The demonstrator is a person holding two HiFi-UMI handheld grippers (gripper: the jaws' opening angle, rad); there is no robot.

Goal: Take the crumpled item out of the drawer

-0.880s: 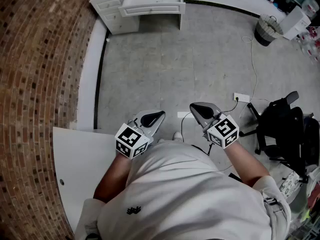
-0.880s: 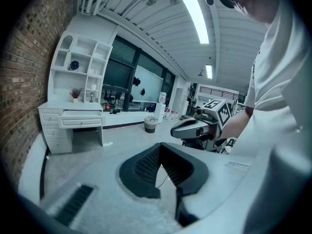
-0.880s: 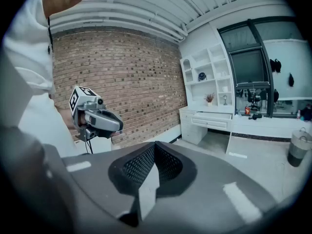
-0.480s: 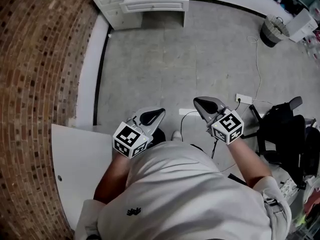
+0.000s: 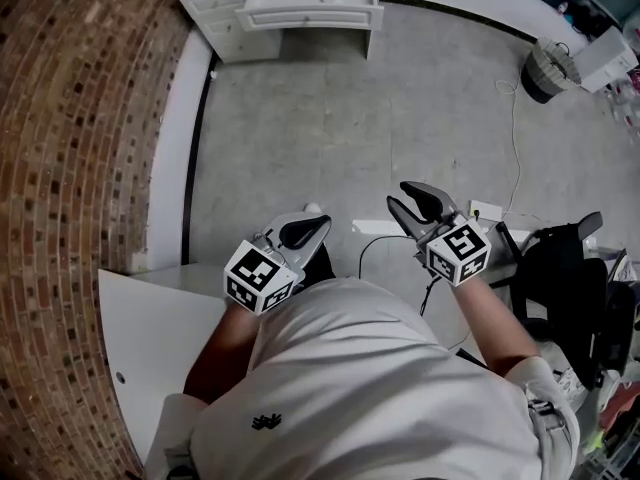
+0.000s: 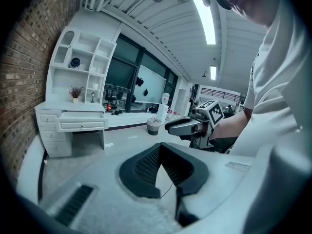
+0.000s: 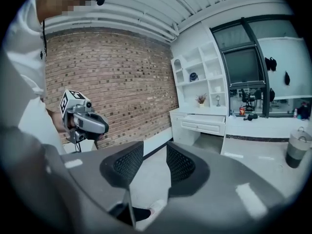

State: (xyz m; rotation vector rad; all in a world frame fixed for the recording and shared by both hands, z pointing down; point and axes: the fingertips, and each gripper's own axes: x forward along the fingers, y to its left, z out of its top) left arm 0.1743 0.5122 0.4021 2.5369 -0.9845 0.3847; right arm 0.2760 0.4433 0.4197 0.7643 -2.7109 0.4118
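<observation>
Fingers (image 7: 127, 164) on your right gripper (image 5: 400, 196) are released: they stand apart, with only bare floor in the gap between them. On your left gripper (image 6: 160, 146) the fingers (image 6: 146, 167) are clenched, tips meeting, and nothing is caught between them. You hold both grippers in front of your chest, side by side and apart from each other, pointing across the room.

To your left the brick wall (image 5: 70, 118) runs the length of the room. Grey floor (image 5: 300, 138) stretches ahead of you. At your lower left a white panel (image 5: 150, 338) lies against the foot of the wall. At the far end of the floor, against the brick wall, stands the white table (image 5: 215, 13), well apart from both grippers, and a white shelf unit (image 6: 80, 67) rises above it. To your right a black chair (image 5: 570, 258) sits near your right arm. A basket (image 5: 545, 68) stands farther off, by the far wall.

The drawer (image 5: 315, 16) under the tabletop is pulled partly out. You cannot see into it from here, so the crumpled item cannot be made out in any view.

A thin cable (image 5: 512, 138) runs over the floor to a socket strip (image 5: 485, 208) just beside your right gripper.
</observation>
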